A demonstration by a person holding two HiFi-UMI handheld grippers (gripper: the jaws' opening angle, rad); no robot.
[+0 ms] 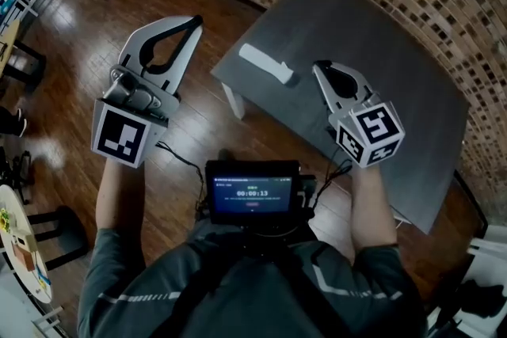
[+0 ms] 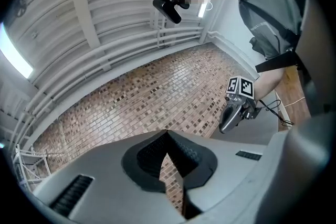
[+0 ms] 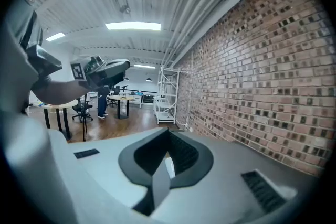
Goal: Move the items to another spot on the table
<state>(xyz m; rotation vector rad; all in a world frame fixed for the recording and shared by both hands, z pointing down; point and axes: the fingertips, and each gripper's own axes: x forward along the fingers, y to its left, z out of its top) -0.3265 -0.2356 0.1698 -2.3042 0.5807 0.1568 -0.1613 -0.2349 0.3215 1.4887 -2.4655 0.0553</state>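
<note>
Left claw point(image 1: 192, 21) and right claw point(image 1: 317, 67) both pinched shut, empty. White block point(image 1: 265, 63) lies on the bench point(image 1: 380, 36), 9 o'clock from right claw.

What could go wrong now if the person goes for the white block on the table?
The white block lies close to the edge of the table; a nudge could push it onto the floor. The right gripper is shut and empty; reaching the block without opening first would likely knock it, not grip it. The left gripper, also shut, hangs over the floor, probably too far aside to steady the block.
</note>
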